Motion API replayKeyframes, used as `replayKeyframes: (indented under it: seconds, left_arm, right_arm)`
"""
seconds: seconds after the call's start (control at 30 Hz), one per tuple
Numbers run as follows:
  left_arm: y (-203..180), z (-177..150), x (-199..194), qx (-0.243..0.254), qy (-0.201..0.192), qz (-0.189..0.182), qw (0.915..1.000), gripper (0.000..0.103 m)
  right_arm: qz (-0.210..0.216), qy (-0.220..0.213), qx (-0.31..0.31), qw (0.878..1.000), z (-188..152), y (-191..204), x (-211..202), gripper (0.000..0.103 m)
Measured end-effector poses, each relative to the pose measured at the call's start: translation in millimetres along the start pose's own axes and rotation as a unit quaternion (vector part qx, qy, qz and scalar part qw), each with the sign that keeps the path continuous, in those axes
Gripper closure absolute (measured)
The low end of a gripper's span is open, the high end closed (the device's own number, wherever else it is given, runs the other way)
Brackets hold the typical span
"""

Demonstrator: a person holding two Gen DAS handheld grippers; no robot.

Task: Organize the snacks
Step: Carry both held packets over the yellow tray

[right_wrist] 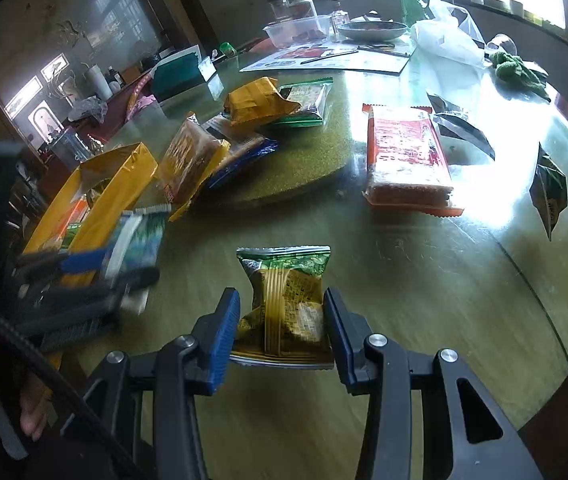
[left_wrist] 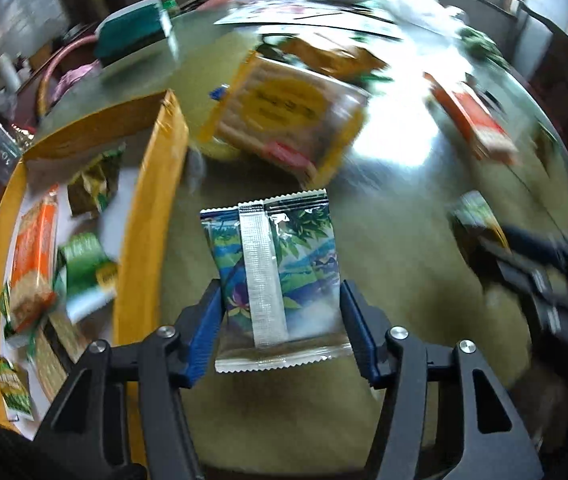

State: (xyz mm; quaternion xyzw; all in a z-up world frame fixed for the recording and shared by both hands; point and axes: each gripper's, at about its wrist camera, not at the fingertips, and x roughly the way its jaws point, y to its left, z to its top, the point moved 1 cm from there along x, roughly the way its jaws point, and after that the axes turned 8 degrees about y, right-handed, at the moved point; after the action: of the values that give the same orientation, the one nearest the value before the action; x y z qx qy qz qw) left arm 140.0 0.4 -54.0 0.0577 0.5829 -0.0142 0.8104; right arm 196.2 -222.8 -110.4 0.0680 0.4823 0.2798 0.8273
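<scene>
L tool point(left_wrist: 280, 320) is clamped on a blue-green landscape packet point(left_wrist: 274, 268), held above the surface point(left_wrist: 384, 240); yellow box point(left_wrist: 152, 216) w/ snacks sits just to its left. R tool point(right_wrist: 282, 324) grips a green-yellow packet point(right_wrist: 288, 300), w/ an orange cracker pack point(right_wrist: 404, 160) ahead-right, well apart.

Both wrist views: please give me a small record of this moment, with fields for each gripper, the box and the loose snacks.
left gripper: shut on blue-green snack packet, seam side up
right gripper: shut on green-yellow snack packet
yellow box: open, at the left, already holds several packets
loose on table: red-orange cracker pack, yellow cracker pack, yellow bag
</scene>
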Motion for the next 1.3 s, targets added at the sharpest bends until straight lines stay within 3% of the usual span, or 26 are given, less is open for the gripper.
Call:
replayKeyframes:
  seconds: [0.13,0.33,0.5,0.67,0.77,0.87,1.03,1.17,1.3]
  left_arm:
    - [-13.6,-21.0,-8.2,0.027,-0.016,-0.001,0.9995,0.041]
    - [-10.6,-23.4,-8.2,0.012,-0.036,-0.007,0.9992,0.046]
    - [2.9,-33.2,-22.0,-0.021,-0.056,-0.06,0.9964,0.048]
    - [29.8,-46.9,-59.6,-0.067,-0.098,-0.12,0.9857,0.048]
    - [58.2,-59.5,-86.4,-0.098,-0.121,-0.135,0.9785,0.048]
    - [92.0,-74.7,-105.9,-0.126,-0.139,-0.118,0.9751,0.048]
    - [150.1,-103.9,-110.9,-0.181,-0.143,-0.062,0.971,0.048]
    - [181.2,-119.6,-95.8,-0.213,-0.123,-0.039,0.9684,0.048]
    - [190.1,-128.1,-75.0,-0.223,-0.098,-0.041,0.969,0.048]
  right_arm:
    - [0.004,0.0,-0.009,1.0,-3.1,4.5,0.3,0.06]
    - [0.011,-0.001,0.001,1.0,-6.4,8.9,-0.3,0.06]
    - [0.043,-0.021,0.013,0.999,-10.6,11.6,-11.2,0.061]
    - [0.074,-0.044,0.007,0.996,-5.9,30.6,-27.7,0.061]
    - [0.105,-0.054,-0.018,0.993,-2.7,56.6,-38.7,0.061]
    - [0.14,-0.054,-0.053,0.987,-2.1,90.9,-43.1,0.061]
    - [0.186,-0.019,-0.139,0.973,-3.1,165.7,-26.1,0.061]
    - [0.188,0.009,-0.193,0.963,-4.9,214.4,-4.6,0.061]
    - [0.174,0.043,-0.22,0.959,-13.0,246.8,21.5,0.061]
